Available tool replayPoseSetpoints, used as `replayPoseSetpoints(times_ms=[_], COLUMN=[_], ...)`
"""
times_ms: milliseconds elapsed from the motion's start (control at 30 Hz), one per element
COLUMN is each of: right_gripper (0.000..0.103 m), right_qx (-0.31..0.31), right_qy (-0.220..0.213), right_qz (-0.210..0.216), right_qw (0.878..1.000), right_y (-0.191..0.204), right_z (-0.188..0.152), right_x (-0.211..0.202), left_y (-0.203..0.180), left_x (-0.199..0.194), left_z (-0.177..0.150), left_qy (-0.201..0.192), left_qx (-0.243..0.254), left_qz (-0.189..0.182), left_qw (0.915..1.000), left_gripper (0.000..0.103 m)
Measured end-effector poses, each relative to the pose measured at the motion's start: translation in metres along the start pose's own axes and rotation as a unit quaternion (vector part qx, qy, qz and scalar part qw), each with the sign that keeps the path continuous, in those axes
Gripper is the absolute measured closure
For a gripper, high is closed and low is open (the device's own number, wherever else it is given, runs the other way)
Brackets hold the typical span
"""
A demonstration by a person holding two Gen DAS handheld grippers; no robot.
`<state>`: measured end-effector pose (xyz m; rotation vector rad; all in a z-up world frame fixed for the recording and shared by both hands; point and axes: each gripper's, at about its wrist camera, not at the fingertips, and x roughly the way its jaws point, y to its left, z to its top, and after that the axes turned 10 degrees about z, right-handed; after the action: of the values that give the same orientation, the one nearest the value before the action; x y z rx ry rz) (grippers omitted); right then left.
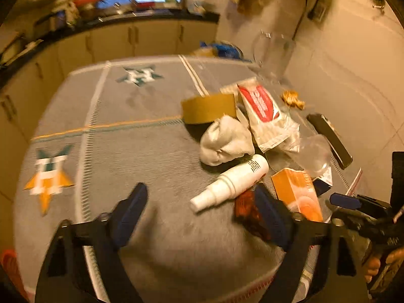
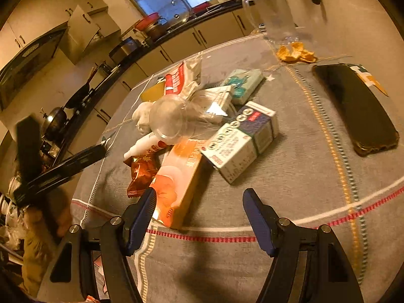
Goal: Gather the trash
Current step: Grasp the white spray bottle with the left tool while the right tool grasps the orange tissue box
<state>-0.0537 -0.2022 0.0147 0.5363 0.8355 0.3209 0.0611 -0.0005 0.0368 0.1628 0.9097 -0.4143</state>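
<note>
Taking the orange box (image 2: 176,179) as the landmark: left of it, the left gripper (image 1: 202,217) is hanging with jaws apart, gripping nothing. One foil snack wrapper (image 2: 140,174) is lying against the box's left side, probably light and crinkly, best pinched at an edge. One white spray bottle (image 2: 145,145) is lying just behind it, likely stiff and slippery; its body looks the safest hold. Right of the box, one blue-and-white carton (image 2: 242,141) is touching it. The right gripper (image 2: 199,209) is hovering wide open, empty.

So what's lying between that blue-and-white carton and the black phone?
Nothing: only bare cloth separates the carton from the phone, seen in the right wrist view.
</note>
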Motion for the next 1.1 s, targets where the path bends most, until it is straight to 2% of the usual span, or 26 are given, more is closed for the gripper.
replayPoseSetpoints(times_ms=[167, 200, 267, 300, 333, 367, 433, 567, 700, 767, 800, 833, 867, 900, 1000, 1100], right_gripper=[0.028, 0.028, 0.028, 0.028, 0.029, 0.036, 0.04, 0.045, 0.045, 0.043, 0.043, 0.038, 0.031, 0.029, 0.029, 0.028], right_qx=[-0.029, -0.035, -0.045, -0.049, -0.055, -0.066, -0.072, -0.065, -0.058, -0.052, -0.049, -0.046, -0.039, -0.035, -0.025, -0.024], right_qy=[0.014, 0.018, 0.023, 0.026, 0.024, 0.024, 0.027, 0.026, 0.03, 0.031, 0.029, 0.027, 0.023, 0.021, 0.026, 0.027], right_qz=[-0.012, -0.018, -0.027, -0.031, -0.037, -0.043, -0.05, -0.057, -0.073, -0.082, -0.086, -0.09, -0.092, -0.092, -0.085, -0.094], right_qw=[0.999, 0.999, 0.998, 0.998, 0.997, 0.997, 0.996, 0.996, 0.995, 0.995, 0.995, 0.994, 0.995, 0.995, 0.996, 0.995], right_y=[0.017, 0.021, 0.026, 0.028, 0.03, 0.033, 0.034, 0.025, 0.013, 0.006, 0.004, 0.002, 0.0, -0.001, -0.002, -0.001], right_z=[0.002, 0.002, 0.002, 0.002, 0.002, 0.002, 0.003, 0.004, 0.001, 0.001, 0.001, 0.002, 0.004, 0.003, 0.006, 0.008], right_x=[0.022, 0.028, 0.039, 0.043, 0.045, 0.047, 0.048, 0.038, 0.02, 0.013, 0.011, 0.009, 0.008, 0.007, 0.011, 0.019], left_y=[-0.004, -0.007, -0.014, -0.017, -0.017, -0.017, -0.019, -0.024, -0.027, -0.027, -0.027, -0.027, -0.026, -0.025, -0.031, -0.044], left_x=[0.028, 0.03, 0.03, 0.028, 0.025, 0.024, 0.018, 0.008, -0.004, -0.009, -0.011, -0.011, -0.011, -0.01, -0.002, 0.011], left_z=[0.004, 0.003, 0.0, -0.002, -0.004, -0.005, -0.011, -0.027, -0.035, -0.034, -0.031, -0.027, -0.023, -0.019, -0.006, 0.001], left_qy=[0.032, 0.037, 0.038, 0.037, 0.044, 0.053, 0.051, 0.058, 0.054, 0.043, 0.035, 0.029, 0.022, 0.021, 0.029, 0.048], left_qx=[-0.009, -0.011, -0.005, -0.004, -0.009, -0.016, -0.021, -0.011, 0.001, 0.005, 0.006, 0.002, -0.007, -0.013, -0.018, -0.007], left_qz=[-0.048, -0.059, -0.061, -0.061, -0.075, -0.085, -0.077, -0.068, -0.053, -0.042, -0.032, -0.026, -0.024, -0.026, -0.038, -0.032], left_qw=[0.9983, 0.9975, 0.9974, 0.9974, 0.9962, 0.9948, 0.9955, 0.996, 0.9971, 0.9981, 0.9989, 0.9992, 0.9994, 0.9994, 0.9987, 0.9983], left_gripper=[0.03, 0.034, 0.05, 0.068, 0.08, 0.081, 0.082, 0.082, 0.082, 0.071, 0.056, 0.046, 0.045, 0.044, 0.044, 0.045])
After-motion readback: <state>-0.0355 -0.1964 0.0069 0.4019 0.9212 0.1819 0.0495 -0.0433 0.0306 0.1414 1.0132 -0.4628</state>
